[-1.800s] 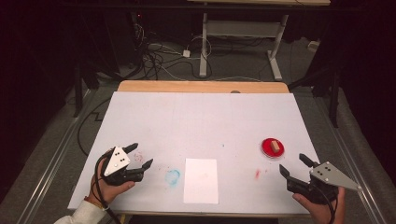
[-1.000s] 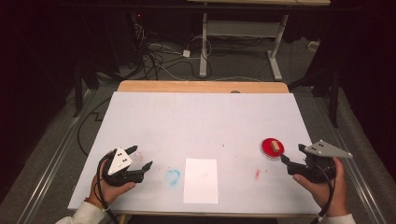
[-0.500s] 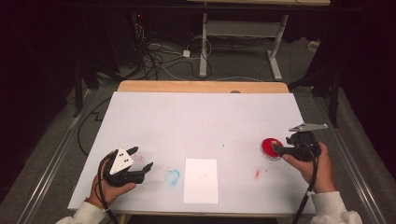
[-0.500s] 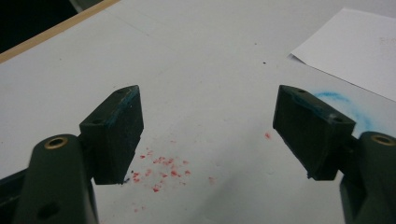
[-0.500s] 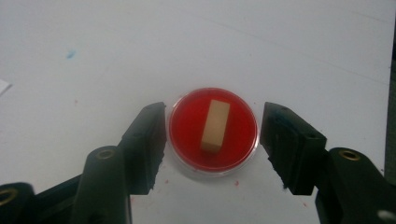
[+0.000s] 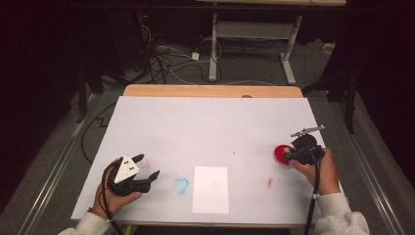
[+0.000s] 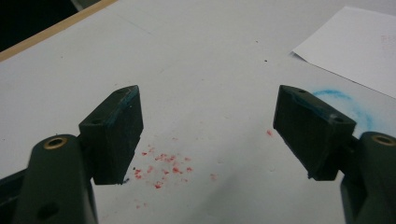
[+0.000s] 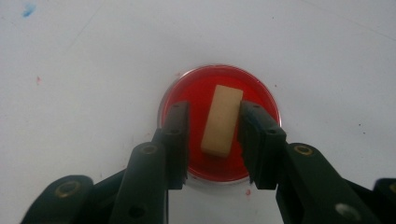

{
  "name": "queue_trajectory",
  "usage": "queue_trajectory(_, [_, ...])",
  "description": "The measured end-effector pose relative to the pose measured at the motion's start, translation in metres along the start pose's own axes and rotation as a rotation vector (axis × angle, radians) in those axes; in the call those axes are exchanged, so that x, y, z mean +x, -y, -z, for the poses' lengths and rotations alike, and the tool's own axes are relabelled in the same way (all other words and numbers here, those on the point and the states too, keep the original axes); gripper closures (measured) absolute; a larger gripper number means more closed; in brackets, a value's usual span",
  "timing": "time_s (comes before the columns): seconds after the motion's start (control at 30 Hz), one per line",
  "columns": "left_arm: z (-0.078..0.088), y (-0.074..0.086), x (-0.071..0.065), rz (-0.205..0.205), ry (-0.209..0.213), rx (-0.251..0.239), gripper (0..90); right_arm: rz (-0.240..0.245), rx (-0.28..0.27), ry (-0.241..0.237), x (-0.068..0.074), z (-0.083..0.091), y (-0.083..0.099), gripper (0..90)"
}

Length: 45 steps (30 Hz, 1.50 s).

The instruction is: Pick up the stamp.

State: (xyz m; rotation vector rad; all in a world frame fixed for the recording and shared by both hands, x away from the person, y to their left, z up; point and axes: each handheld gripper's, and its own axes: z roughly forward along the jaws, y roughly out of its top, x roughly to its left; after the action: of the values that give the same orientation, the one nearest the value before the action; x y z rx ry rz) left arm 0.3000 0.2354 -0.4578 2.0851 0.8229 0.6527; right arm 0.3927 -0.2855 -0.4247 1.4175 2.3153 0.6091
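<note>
R gripper (image 8: 212,140) is over the red dish (image 8: 261,100), jaws just closing round the tan block (image 8: 222,119) standing in it; R pad touching, small gap on L, so not gripped yet. Squeeze evenly, centre the block, lift straight w/o tipping dish. L gripper (image 6: 142,171) sits open, empty, well L of dish near paper (image 6: 210,188).
</note>
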Motion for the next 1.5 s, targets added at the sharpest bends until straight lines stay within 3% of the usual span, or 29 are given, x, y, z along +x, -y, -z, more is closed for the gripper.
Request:
queue_trajectory(0.33, [-0.002,0.0,-0.001,-0.002,0.006,0.011,23.0,0.011,0.0,0.032,0.0,-0.004,0.001,75.8])
queue_trajectory(1.13, [-0.003,-0.001,-0.001,-0.012,0.02,0.016,23.1,0.04,-0.004,0.02,-0.003,-0.009,0.001,76.2])
queue_trajectory(1.27, [-0.002,-0.002,-0.001,-0.012,0.017,0.013,23.1,0.034,-0.025,0.008,-0.005,-0.005,0.002,76.2])
queue_trajectory(1.5, [-0.002,-0.001,-0.001,-0.011,0.019,0.016,23.1,0.05,-0.089,-0.019,-0.004,0.021,0.0,76.2])
